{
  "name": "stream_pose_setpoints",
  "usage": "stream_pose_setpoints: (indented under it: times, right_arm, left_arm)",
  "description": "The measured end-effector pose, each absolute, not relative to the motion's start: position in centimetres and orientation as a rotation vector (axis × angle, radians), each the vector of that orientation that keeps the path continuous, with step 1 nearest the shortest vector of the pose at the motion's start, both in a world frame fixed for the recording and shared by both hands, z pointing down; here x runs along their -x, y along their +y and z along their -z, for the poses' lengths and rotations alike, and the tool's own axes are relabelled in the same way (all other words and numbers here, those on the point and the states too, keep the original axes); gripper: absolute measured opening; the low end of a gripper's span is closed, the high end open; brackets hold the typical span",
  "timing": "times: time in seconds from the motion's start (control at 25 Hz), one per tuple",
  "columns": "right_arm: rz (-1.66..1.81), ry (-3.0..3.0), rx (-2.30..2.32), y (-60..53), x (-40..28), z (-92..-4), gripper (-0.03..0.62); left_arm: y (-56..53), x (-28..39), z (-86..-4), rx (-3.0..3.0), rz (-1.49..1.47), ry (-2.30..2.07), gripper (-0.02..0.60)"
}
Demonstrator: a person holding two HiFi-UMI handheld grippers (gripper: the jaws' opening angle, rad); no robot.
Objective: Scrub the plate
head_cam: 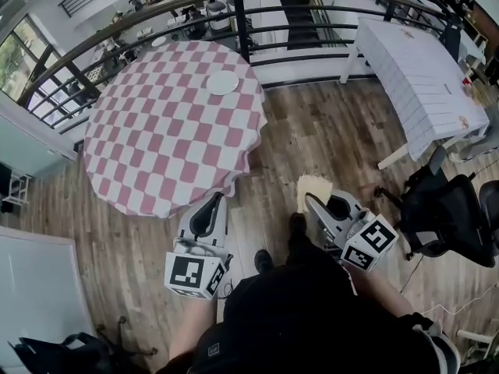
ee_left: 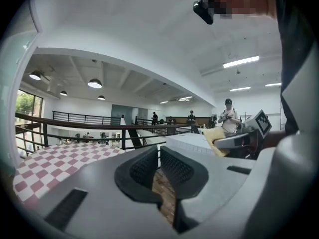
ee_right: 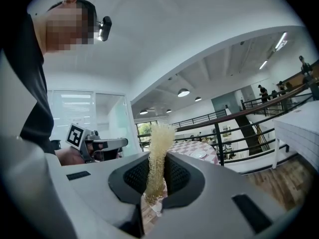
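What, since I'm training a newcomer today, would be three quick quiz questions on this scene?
1. True or false: the plate lies on the checkered table.
2. Which gripper's jaws grip the scrubber: A) left, B) right?
3. Fill in: the jaws of the left gripper are ____, with nothing between them.
Key: 1 true; 2 B, the right gripper; 3 shut.

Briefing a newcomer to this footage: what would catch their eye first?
The round table in a pink-and-white checked cloth, upper left in the head view, with a small white plate near its far edge. Then the pale yellow fibrous scrubber pinched in the right gripper.
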State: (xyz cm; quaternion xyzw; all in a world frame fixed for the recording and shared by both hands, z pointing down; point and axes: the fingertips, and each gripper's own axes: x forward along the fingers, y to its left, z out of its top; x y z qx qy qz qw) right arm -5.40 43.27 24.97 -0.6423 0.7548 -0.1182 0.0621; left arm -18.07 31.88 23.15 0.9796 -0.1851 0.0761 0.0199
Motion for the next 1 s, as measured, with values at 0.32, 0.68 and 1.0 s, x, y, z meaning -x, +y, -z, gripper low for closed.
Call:
stream_pose_setpoints:
  times: [0.32,0.68,1.0]
  right_arm:
    - [0.41,2.36,1.807,35.9,-2.8,-26.1,0.044]
    - [0.384,2.472,1.676,30.0,-11.5,-25.8,0.044]
    - [0.489,2.565,1.574,24.9,-11.0,-26.5,0.044]
  left_arm:
    - [25.0,9.5,-23.0,-2.992,-0.248,-0.677,0.02]
    - [20.6,1.3,-21.8,-2.935,-0.168,-0.781,0.021]
    - [16.5,0.2,-22.9,-2.833,-0.185,-0.805,0.021]
